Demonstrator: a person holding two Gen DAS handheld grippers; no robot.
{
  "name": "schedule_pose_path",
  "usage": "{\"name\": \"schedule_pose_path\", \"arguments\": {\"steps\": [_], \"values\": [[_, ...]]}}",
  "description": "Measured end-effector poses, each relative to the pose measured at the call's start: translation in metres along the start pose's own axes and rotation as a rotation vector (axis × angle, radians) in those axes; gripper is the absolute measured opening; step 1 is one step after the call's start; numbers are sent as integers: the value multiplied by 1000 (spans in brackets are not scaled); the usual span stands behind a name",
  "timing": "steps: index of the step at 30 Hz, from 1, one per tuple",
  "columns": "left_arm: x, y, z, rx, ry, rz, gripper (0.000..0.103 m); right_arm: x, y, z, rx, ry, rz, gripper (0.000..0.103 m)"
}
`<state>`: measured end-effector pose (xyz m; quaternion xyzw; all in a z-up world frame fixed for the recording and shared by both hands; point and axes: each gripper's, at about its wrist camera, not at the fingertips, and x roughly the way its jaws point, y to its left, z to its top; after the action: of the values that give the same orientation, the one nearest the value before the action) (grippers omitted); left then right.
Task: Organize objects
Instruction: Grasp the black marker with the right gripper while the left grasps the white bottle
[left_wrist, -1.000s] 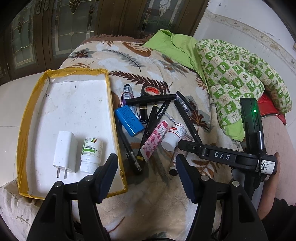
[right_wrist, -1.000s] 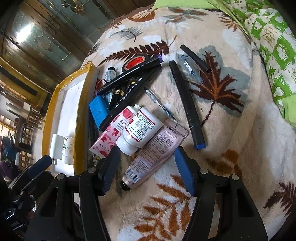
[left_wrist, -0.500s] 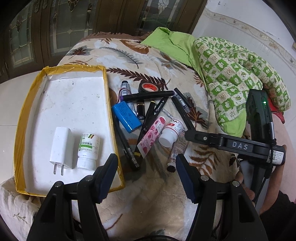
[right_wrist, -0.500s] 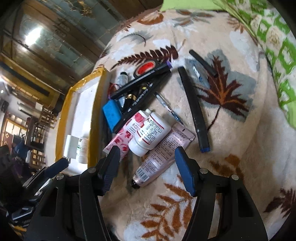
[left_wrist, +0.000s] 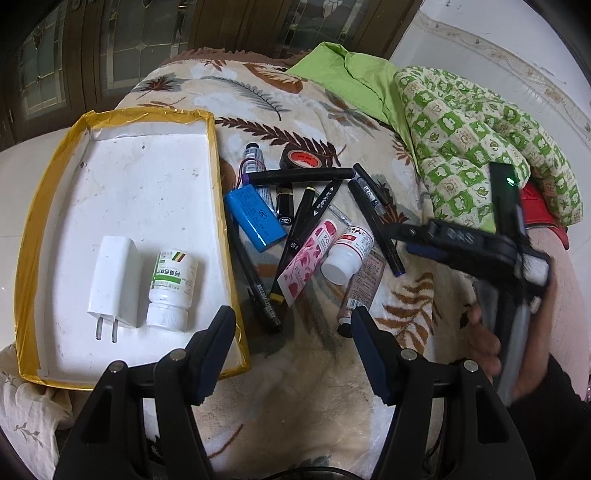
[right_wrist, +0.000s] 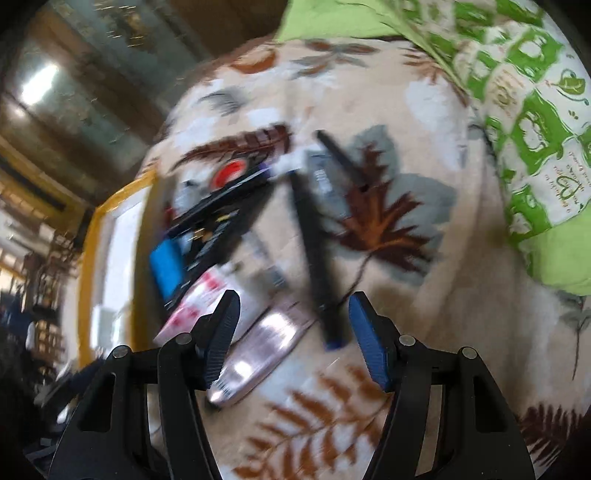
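A white tray with a yellow rim (left_wrist: 218, 192) lies at the left and holds a white charger plug (left_wrist: 112, 284) and a white pill bottle (left_wrist: 170, 284). Beside it on the leaf-print blanket lie a blue battery pack (left_wrist: 255, 218), several black pens (left_wrist: 373, 218), a red tape roll (left_wrist: 299, 158), a pink floral tube (left_wrist: 308, 258), a red-labelled white bottle (left_wrist: 347, 249) and a silver-pink tube (left_wrist: 360, 288). My left gripper (left_wrist: 291, 350) is open and empty above the tray's near corner. My right gripper (right_wrist: 291, 336) is open and empty over the silver-pink tube (right_wrist: 258, 358) and a black pen (right_wrist: 317, 251); this view is blurred.
A green patterned quilt (left_wrist: 476, 144) and plain green cloth (left_wrist: 351, 81) are bunched at the right and back. A red item (left_wrist: 539, 210) lies under the quilt edge. Dark wooden glass-panelled doors (left_wrist: 110, 48) stand behind. The right gripper's body shows in the left wrist view (left_wrist: 461, 240).
The left gripper has drawn back, so the objects look smaller. The right gripper has swung to the right, away from the white bottle, toward the black pen; its view is now motion-blurred.
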<state>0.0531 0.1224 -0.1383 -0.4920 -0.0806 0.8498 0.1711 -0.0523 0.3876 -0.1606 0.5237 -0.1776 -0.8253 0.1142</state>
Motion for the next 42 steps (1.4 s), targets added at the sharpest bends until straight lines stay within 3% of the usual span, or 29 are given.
{"name": "schedule_pose_path", "arguments": {"steps": [4,6,7,12,16,20,22,28,30,32,37,42], "values": [[2,-7,3,23,4,0,65,26,2,15,-24,61,-39,35],[2,-19,9,67,4,-5,65,29,4,18,-51,54,-90,18],[3,-26,13,96,6,-8,65,28,4,18,-47,54,-88,17],[35,-63,38,228,48,-21,65,12,-17,8,-9,54,-97,16],[77,-82,52,283,112,-38,65,2,-37,-6,44,60,-35,16],[111,-82,61,236,150,-19,62,2,-42,-10,72,52,10,16],[118,-80,61,216,154,-16,44,3,-42,-10,84,52,22,16],[113,-74,47,226,144,-18,46,4,-43,-10,87,56,38,16],[126,-72,44,217,187,-5,46,6,-42,-10,89,56,42,16],[124,-77,40,247,154,9,42,9,-40,-7,88,61,32,16],[109,-54,44,112,137,-60,40,7,-36,-6,83,47,19,16],[69,-27,49,-23,120,-143,40,-6,-22,-8,105,19,99,15]]}}
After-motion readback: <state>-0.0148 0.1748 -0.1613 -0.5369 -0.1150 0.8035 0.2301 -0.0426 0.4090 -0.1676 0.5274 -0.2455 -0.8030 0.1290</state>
